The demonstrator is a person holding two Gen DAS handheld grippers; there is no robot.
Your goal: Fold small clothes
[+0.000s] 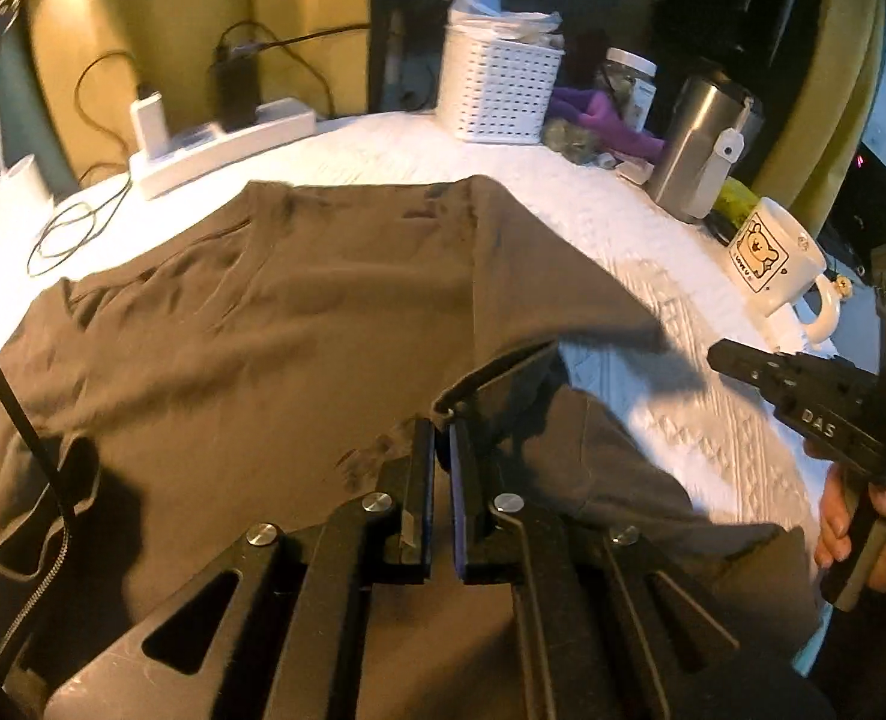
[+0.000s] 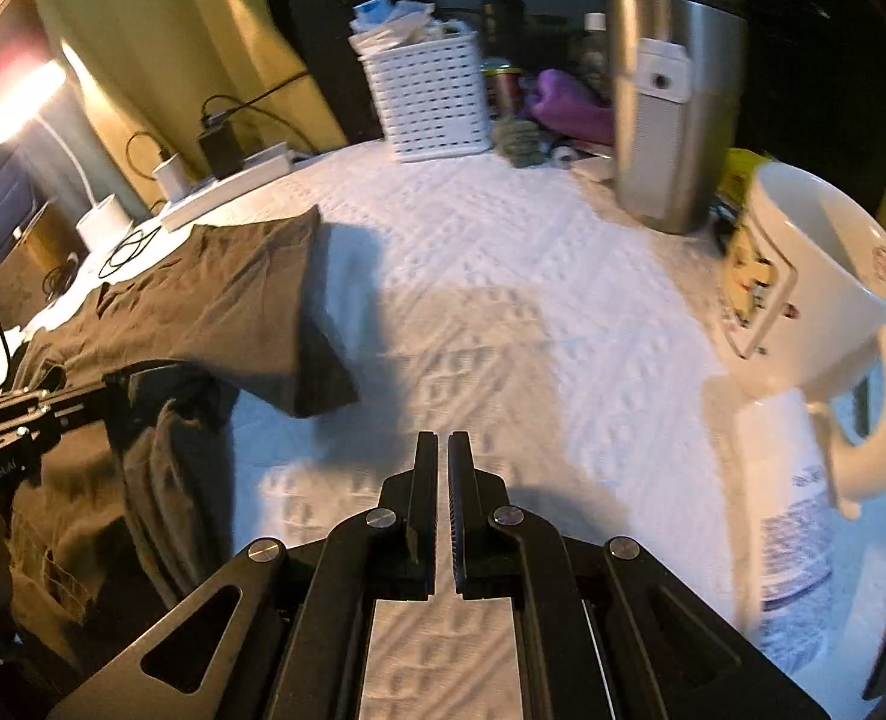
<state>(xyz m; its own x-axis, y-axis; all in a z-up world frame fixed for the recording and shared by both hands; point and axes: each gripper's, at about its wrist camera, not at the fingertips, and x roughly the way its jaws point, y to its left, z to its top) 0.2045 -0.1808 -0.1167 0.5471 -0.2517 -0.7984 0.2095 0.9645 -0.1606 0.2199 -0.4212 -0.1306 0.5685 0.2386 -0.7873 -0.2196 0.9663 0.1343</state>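
A dark olive-brown garment (image 1: 263, 312) lies spread on the white textured cloth (image 1: 653, 228). In the left wrist view, my left gripper (image 1: 441, 429) is shut on a hemmed edge of it, and that edge is lifted and pulled over the rest. The right wrist view shows the same gripper (image 2: 134, 383) at the left, with a fold of the garment (image 2: 233, 300) hanging from its tips. My right gripper (image 2: 441, 441) is shut with nothing in it, over bare white cloth (image 2: 503, 276) to the right of the garment. A hand holds the right gripper (image 1: 720, 355) at the right edge of the left wrist view.
A bear-print mug (image 1: 773, 258) and a steel tumbler (image 1: 698, 150) stand at the right. Behind them are a white perforated basket (image 1: 497, 90), a jar (image 1: 632, 84) and purple fabric (image 1: 599, 114). A power strip (image 1: 215, 144), chargers and cables (image 1: 65, 234) lie at the back left.
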